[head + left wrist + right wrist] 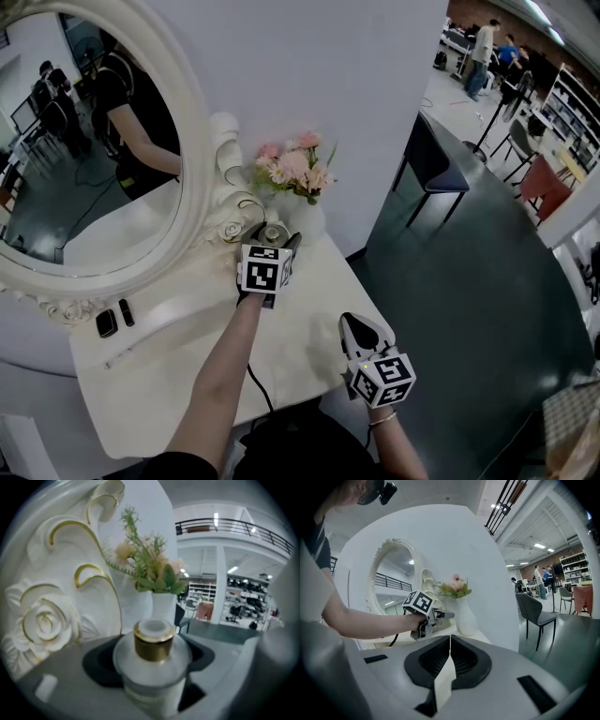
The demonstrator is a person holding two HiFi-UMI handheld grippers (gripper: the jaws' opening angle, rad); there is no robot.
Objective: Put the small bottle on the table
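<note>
One small bottle [152, 665], round frosted glass with a gold collar, is clamped in the left gripper's [274, 235] jaws at the white tabletop's [309, 300] twelve o'clock. The right gripper's [450, 641] jaws are pressed together, empty.

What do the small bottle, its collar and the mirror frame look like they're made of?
Small bottle: likely frosted glass, cloudy and matte.
Collar: gold with a satin sheen, either metal or metallised plastic.
Mirror frame: glossy white moulded resin or plaster, with a carved rose and gilt edging.
</note>
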